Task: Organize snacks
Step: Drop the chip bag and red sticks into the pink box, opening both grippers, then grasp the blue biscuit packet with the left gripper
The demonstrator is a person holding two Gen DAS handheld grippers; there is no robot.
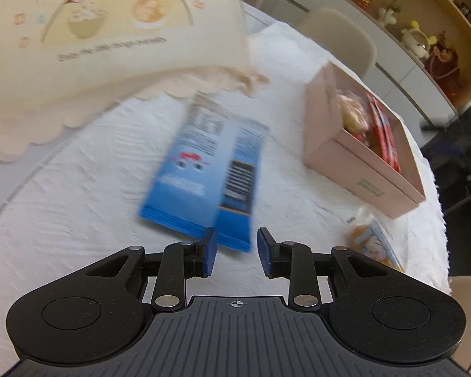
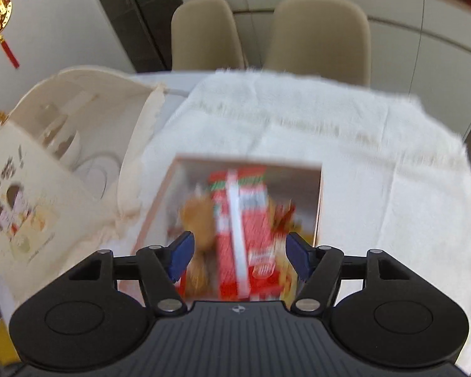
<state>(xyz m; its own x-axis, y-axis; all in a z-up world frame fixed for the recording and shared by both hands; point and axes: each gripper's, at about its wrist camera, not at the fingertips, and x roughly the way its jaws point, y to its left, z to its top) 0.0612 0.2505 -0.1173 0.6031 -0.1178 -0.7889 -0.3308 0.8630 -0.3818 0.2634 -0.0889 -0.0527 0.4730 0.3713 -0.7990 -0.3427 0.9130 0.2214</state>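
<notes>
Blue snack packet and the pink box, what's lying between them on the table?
Only bare white tablecloth separates blue snack packet and pink box, in the left wrist view.

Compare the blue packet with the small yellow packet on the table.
The blue packet is larger and lies just ahead of the left hand-held gripper, whose jaws are open; the yellow packet is smaller and lies off to the side, near the pink box. The blue one shows printed text and a barcode; the yellow one shows a cartoon picture. Both lie flat on the white cloth, outside the box.

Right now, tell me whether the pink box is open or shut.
Open. The pink box has no lid on it, and the red packets and a brownish snack inside show from above.
</notes>
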